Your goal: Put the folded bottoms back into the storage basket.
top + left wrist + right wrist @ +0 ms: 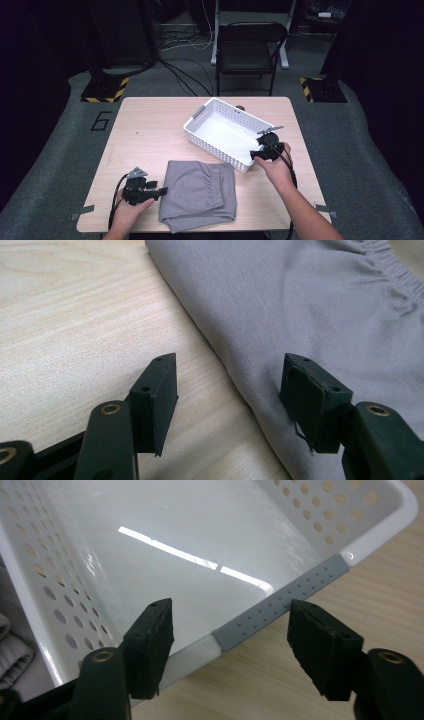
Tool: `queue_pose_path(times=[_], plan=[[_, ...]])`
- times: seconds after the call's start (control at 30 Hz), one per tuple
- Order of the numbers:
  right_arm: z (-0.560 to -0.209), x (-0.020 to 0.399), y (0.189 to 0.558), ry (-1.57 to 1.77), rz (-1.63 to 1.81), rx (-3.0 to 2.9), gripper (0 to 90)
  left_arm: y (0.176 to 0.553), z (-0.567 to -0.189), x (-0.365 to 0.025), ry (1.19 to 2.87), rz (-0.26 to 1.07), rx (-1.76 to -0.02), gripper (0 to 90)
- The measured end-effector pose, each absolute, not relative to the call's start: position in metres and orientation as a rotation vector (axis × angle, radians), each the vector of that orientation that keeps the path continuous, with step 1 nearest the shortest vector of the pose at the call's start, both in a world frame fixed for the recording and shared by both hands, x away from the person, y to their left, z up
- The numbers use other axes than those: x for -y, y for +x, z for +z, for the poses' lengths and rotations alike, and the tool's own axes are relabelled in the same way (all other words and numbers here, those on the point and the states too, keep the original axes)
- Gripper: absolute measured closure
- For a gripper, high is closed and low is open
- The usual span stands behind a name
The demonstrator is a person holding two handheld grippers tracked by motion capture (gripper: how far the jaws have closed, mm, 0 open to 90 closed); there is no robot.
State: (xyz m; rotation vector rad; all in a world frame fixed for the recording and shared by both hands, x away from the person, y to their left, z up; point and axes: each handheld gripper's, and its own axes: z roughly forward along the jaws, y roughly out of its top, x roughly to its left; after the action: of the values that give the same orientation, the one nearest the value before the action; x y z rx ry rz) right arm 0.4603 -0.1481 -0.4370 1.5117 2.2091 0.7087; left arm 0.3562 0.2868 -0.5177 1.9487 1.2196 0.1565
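Where the floor meets the far-left corner of the tabletop (150, 115), a dark digit "6" (101, 120) is marked on the grey carpet; no other writing or brand mark can be read on the items.

The left hand (131, 207) enters from the near edge at the near-left corner and holds the left gripper (161, 190) roughly level, pointing toward the right edge. Its jaws stand spread and pinch nothing. In the left gripper view, one jaw hangs over bare wood while the other sits over the left border of the folded grey garment (310, 315); whether that jaw touches the cloth cannot be told. The garment lies flat along the near edge, around its middle, with its elastic waistband (395, 275) on the side facing the far edge.

The right hand (275, 165) reaches in from the near-right corner, forearm angled toward the far-left, and holds the right gripper (254, 155) at the near-right end of the white perforated basket (200, 135). Its jaws stand apart, straddling the basket rim and its grey studded handle strip (282, 611), which runs between them without visible contact. The basket sits diagonally in the right-of-centre area of the tabletop, just beyond the garment, and its interior holds nothing.
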Motion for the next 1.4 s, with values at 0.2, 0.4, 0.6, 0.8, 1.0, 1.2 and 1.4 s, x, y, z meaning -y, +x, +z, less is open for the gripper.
queue_pose_path(times=[0.2, 0.4, 0.6, 0.8, 1.0, 1.2, 1.4], plan=[[-0.442, 0.148, 0.461, 1.572, 0.733, -2.208, 27.5, 0.356, -0.518, -0.287, 1.948, 0.156, -1.217, 40.0], [-0.448, 0.146, 0.467, 1.599, 0.711, -2.210, 26.1, 0.356, -0.518, -0.287, 1.947, 0.155, -1.220, 40.0], [-0.451, 0.144, 0.480, 1.611, 0.675, -2.233, 31.7, 0.356, -0.518, -0.287, 1.948, 0.149, -1.222, 40.0], [-0.453, 0.140, 0.493, 1.608, 0.676, -2.250, 37.0, 0.358, -0.519, -0.287, 1.945, 0.157, -1.217, 39.9], [-0.452, 0.131, 0.507, 1.575, 0.674, -2.267, 43.3, 0.357, -0.519, -0.287, 1.945, 0.152, -1.217, 40.0], [-0.452, 0.122, 0.515, 1.540, 0.679, -2.287, 48.3, 0.357, -0.519, -0.287, 1.944, 0.152, -1.216, 40.0], [-0.452, 0.112, 0.521, 1.502, 0.699, -2.311, 51.3, 0.358, -0.520, -0.286, 1.938, 0.163, -1.216, 40.1]])
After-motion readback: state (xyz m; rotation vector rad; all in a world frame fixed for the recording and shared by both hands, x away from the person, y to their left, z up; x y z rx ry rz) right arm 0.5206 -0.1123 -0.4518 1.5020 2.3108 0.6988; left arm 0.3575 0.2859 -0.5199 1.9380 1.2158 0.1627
